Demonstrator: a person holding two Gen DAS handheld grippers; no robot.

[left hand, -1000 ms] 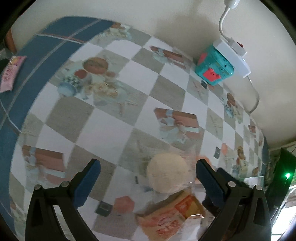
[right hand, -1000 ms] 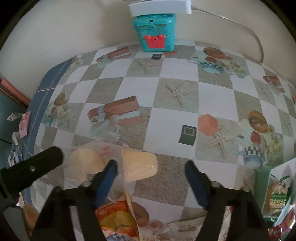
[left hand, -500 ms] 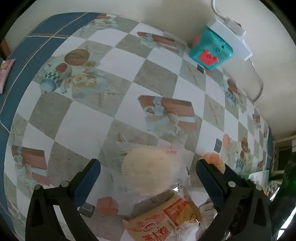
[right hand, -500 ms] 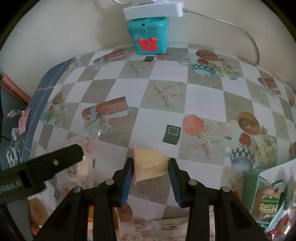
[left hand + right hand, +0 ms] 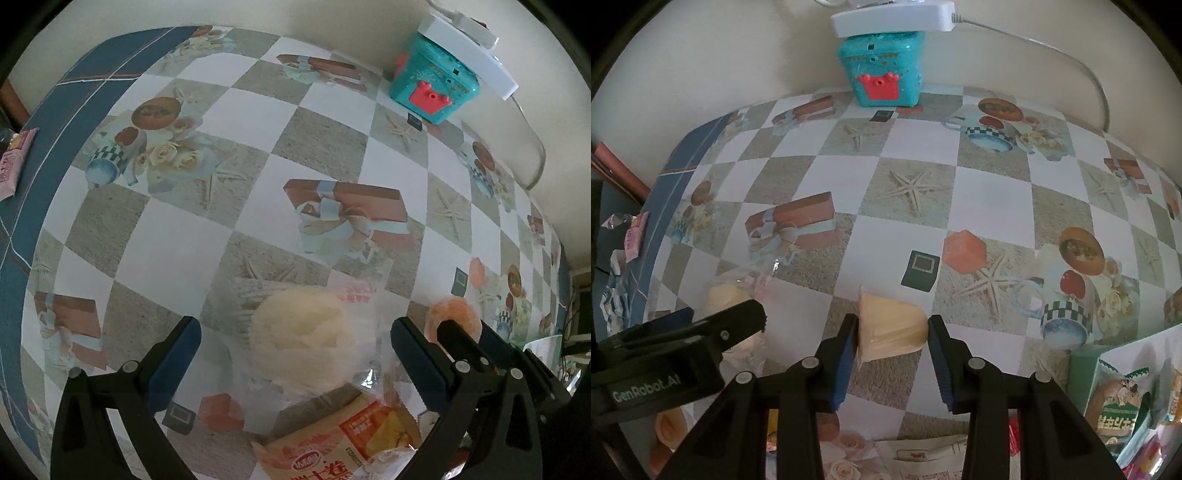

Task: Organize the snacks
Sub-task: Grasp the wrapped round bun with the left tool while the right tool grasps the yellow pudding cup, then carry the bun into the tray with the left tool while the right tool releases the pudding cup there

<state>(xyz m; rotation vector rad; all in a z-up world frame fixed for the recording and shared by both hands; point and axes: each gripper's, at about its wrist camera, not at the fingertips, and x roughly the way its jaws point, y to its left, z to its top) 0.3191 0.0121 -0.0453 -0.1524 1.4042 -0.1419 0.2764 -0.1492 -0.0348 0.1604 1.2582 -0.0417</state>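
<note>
Right gripper (image 5: 891, 326) clamps a jelly cup (image 5: 892, 328); left gripper (image 5: 295, 341) gapes over a blurred wrapped bun (image 5: 301, 343).

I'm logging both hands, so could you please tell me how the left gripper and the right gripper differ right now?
The left gripper stands wide open around a wrapped pale bun, not touching it; the right gripper is closed on a jelly cup lying sideways. Both point down at the checkered tablecloth.

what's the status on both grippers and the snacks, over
Right hand-held gripper shut on pale yellow plastic jelly cup, lying sideways. Left hand-held gripper open over clear-wrapped pale round bun. Orange snack packet beside it.
</note>
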